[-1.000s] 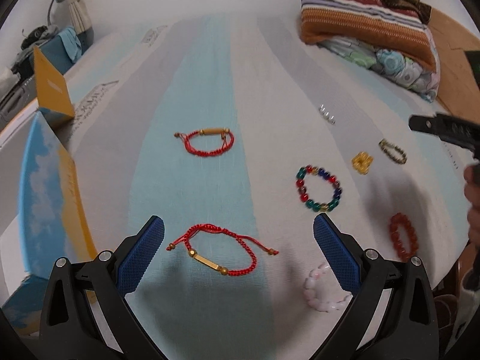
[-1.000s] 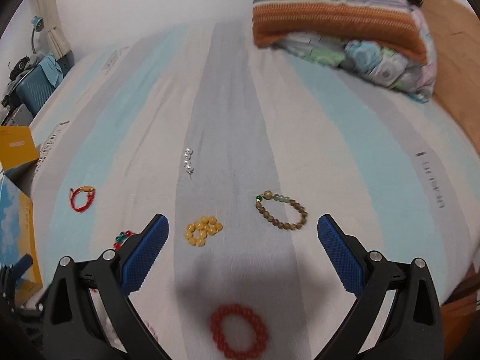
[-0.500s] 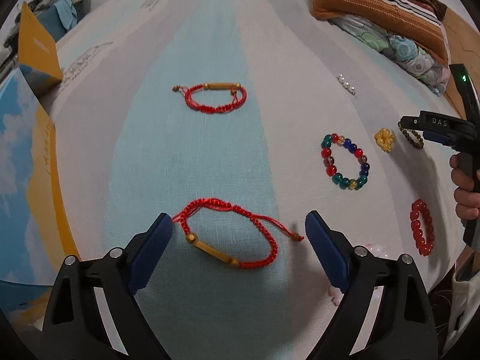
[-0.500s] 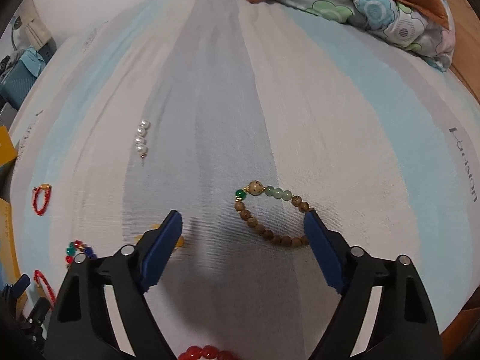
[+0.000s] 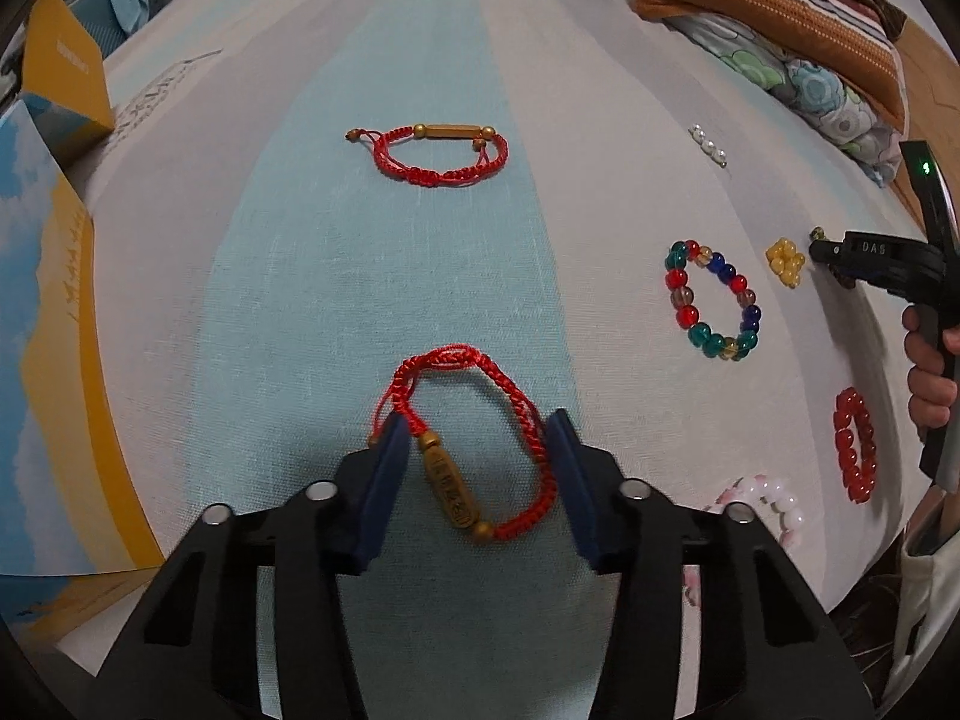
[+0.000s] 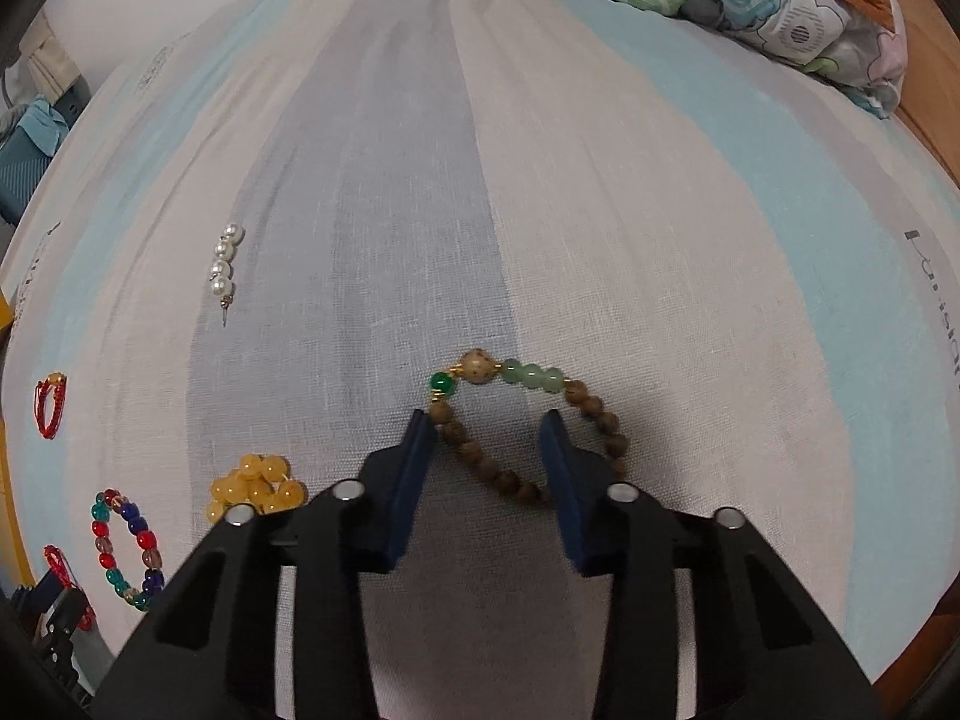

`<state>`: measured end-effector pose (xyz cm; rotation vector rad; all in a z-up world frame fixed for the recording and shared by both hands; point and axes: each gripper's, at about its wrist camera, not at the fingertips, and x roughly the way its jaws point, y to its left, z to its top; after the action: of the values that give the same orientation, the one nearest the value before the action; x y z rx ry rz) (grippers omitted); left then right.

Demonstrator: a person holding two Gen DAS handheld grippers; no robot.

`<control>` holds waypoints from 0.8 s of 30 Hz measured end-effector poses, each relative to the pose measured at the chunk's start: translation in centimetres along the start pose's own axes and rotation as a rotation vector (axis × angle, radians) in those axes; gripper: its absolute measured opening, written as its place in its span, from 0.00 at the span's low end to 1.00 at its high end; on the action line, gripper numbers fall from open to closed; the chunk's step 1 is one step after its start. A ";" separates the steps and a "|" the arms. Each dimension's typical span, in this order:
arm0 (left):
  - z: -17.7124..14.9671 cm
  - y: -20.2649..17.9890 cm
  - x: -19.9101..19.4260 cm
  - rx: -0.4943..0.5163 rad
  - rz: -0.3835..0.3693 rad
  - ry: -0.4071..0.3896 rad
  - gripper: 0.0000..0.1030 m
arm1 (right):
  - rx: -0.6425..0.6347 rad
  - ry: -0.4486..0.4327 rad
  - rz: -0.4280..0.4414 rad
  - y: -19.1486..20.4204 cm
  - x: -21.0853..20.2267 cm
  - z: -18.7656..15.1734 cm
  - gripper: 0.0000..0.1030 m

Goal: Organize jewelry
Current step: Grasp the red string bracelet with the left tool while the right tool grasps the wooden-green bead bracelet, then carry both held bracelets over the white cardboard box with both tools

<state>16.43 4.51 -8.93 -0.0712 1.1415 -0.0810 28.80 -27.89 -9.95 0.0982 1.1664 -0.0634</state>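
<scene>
In the left wrist view my left gripper (image 5: 477, 429) is half closed around a red cord bracelet with a gold bar (image 5: 474, 438) lying on the striped sheet; both pads touch its sides. In the right wrist view my right gripper (image 6: 489, 429) is half closed over a brown wooden bead bracelet with green beads (image 6: 528, 420); the left pad touches its left side, the right pad sits inside the loop. The right gripper also shows in the left wrist view (image 5: 870, 255).
A second red cord bracelet (image 5: 441, 153), a multicolour bead bracelet (image 5: 714, 300), yellow beads (image 5: 785, 261), a red bead bracelet (image 5: 855, 444), a pink bead bracelet (image 5: 762, 501) and a pearl pin (image 6: 223, 264) lie around. An open blue-and-yellow box (image 5: 54, 360) stands left. Folded blankets (image 5: 780, 6) lie far right.
Both grippers have come down to the sheet and narrowed their jaws. The left one has squeezed the red cord bracelet into a narrower loop; the right one has reached the wooden bead bracelet.
</scene>
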 end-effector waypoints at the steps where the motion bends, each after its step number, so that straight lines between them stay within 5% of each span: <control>1: -0.1 0.0 0.0 0.003 0.002 -0.001 0.36 | 0.001 0.000 0.003 -0.1 0.0 -0.1 0.26; 6: -0.2 -0.3 -0.1 0.022 0.009 -0.006 0.14 | -0.009 -0.001 0.009 0.1 -0.1 0.0 0.14; 10: -0.3 -0.1 -0.4 0.012 -0.016 -0.018 0.13 | 0.013 -0.009 0.020 0.0 -0.4 -0.1 0.07; 24: -0.4 0.3 -1.8 -0.021 -0.033 -0.065 0.13 | -0.009 -0.127 -0.025 0.7 -3.4 -1.6 0.07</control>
<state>15.37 5.03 -7.53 -0.1110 1.0761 -0.0954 26.08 -27.01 -7.43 0.0710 1.0408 -0.0854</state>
